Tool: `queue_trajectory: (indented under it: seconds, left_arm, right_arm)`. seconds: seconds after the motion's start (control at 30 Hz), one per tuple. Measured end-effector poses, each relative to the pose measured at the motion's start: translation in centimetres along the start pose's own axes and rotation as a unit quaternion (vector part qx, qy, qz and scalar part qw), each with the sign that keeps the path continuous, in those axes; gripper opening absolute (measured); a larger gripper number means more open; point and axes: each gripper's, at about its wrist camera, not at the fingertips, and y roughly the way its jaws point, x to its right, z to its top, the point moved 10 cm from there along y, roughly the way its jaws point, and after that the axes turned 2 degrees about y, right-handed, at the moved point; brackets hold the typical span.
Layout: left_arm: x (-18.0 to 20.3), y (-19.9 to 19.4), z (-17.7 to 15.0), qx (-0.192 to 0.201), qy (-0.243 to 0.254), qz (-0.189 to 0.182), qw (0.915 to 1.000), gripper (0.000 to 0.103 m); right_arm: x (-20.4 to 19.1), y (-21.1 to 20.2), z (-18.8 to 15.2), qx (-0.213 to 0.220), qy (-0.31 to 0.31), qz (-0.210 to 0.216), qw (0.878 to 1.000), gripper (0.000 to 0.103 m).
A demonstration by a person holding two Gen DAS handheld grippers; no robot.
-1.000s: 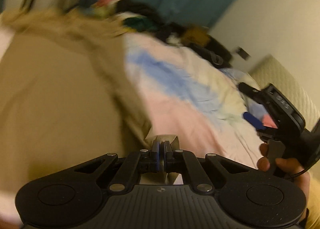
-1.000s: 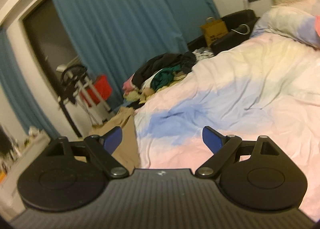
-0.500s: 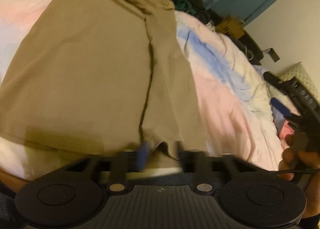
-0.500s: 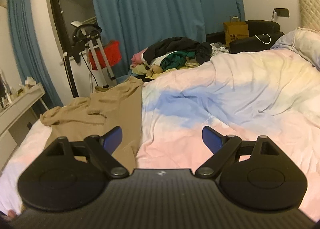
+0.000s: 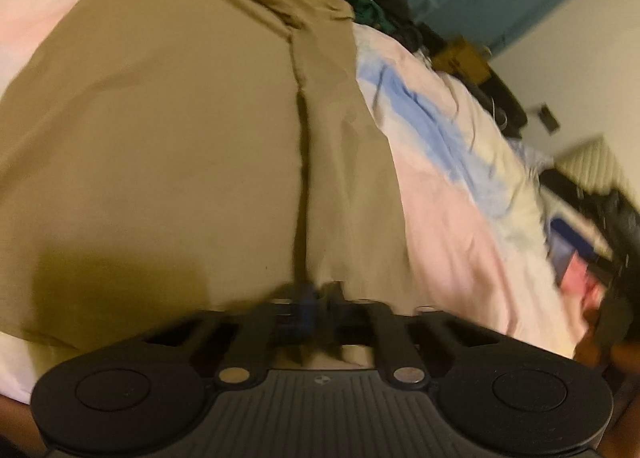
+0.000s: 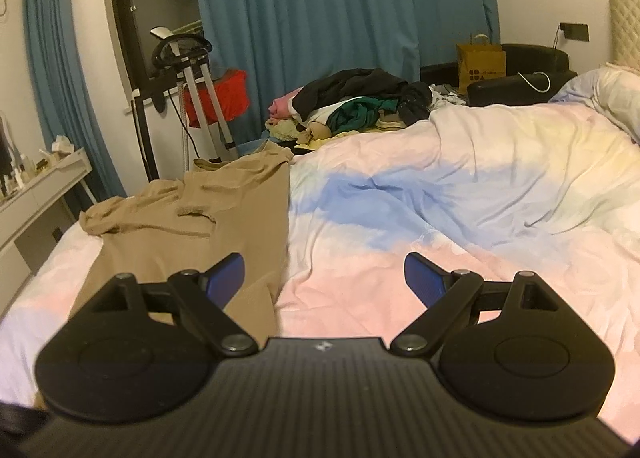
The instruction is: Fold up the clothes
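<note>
**Tan garment spread lengthwise on the pastel bed**

Blue curtains backed the bedroom, and a bed with a pink, blue and yellow duvet filled most of both frames. On the duvet lay a tan garment, flattened, its long axis running from the bottom of the left wrist frame up toward the top centre, where it ended in a crumpled bunch. A dark lengthwise crease ran down its middle to the left gripper. That claw was blurred; its blue pads looked pressed together at the garment's near hem, but whether cloth sat between them could not be told.

From the right wrist camera the same garment occupied the left part of the frame, stretching away toward the curtains, its bunched end at centre left. The right gripper hovered released, fingers spread wide, nothing between them.

Only the right view showed the heap of dark and green clothes at the bed's far edge clearly, plus a yellow paper bag and a white desk at left. Only the left view showed the right gripper from outside, a dark blur at its right edge.
</note>
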Motion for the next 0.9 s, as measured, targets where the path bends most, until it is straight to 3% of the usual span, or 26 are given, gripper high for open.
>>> queue_trajectory:
  seconds: [0.23,0.37,0.5,0.67,0.9]
  left_arm:
    - [1.0,-3.2,-1.0,0.041,0.076,0.091,0.9921,0.007]
    - [3.1,-6.6,-0.9,0.063,0.119,0.128,0.9825,0.060]
    - [5.8,-10.2,0.1,0.069,0.121,0.144,0.9797,0.081]
    - [9.5,-16.5,2.2,0.059,0.085,0.173,0.9795,0.086]
    - [17.0,-23.0,4.7,0.088,0.109,0.164,0.9765,0.094]
  right_arm:
    - [-0.8,-0.3,-0.2,0.007,-0.030,-0.019,0.999,0.088]
    - [-1.0,-0.7,-0.1,0.014,-0.037,-0.017,0.999,0.088]
    - [-1.1,-0.3,-0.2,0.006,-0.042,-0.018,0.999,0.088]
    - [-1.1,-0.3,-0.4,0.002,-0.038,-0.012,0.999,0.088]
    - [-1.1,0.3,-0.6,-0.009,-0.036,-0.007,0.999,0.088]
